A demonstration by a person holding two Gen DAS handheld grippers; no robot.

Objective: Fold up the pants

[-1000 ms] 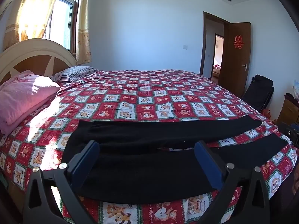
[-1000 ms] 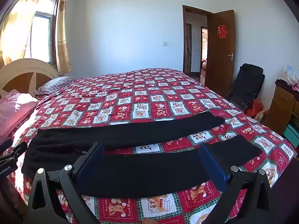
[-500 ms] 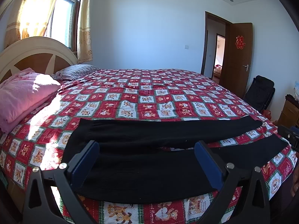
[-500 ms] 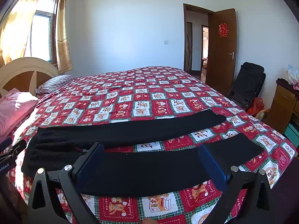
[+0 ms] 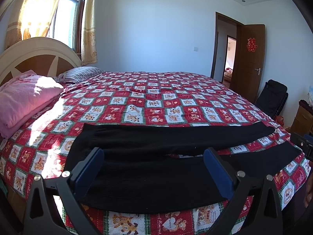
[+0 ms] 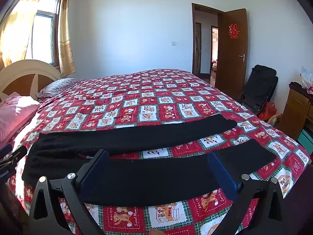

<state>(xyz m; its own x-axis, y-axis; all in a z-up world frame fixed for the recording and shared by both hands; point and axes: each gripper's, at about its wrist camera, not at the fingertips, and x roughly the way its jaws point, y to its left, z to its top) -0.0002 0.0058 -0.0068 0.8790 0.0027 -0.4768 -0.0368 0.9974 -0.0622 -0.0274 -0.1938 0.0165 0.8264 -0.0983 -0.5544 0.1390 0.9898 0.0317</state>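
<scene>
Jaws: both spread wide, nothing between the blue pads.
Left gripper [image 5: 153,168]: hovers over the waist end of the black pants [image 5: 156,168], not touching.
Right gripper [image 6: 157,169]: hovers over the near leg, further toward the cuffs; its tip shows at the right edge of the left view.
Pants: flat across the near edge of the red teddy-bear quilt [image 5: 156,105], waist left, legs splayed apart to the right.
Bed extras: pink folded blanket [image 5: 25,98] and striped pillow [image 5: 82,74] by the headboard [image 5: 37,52].
Room: black folding chair [image 6: 258,90] beside the open door [image 6: 232,49].

Black jaws, blue pads [image 5: 89,171], silver screws [image 6: 71,175].
</scene>
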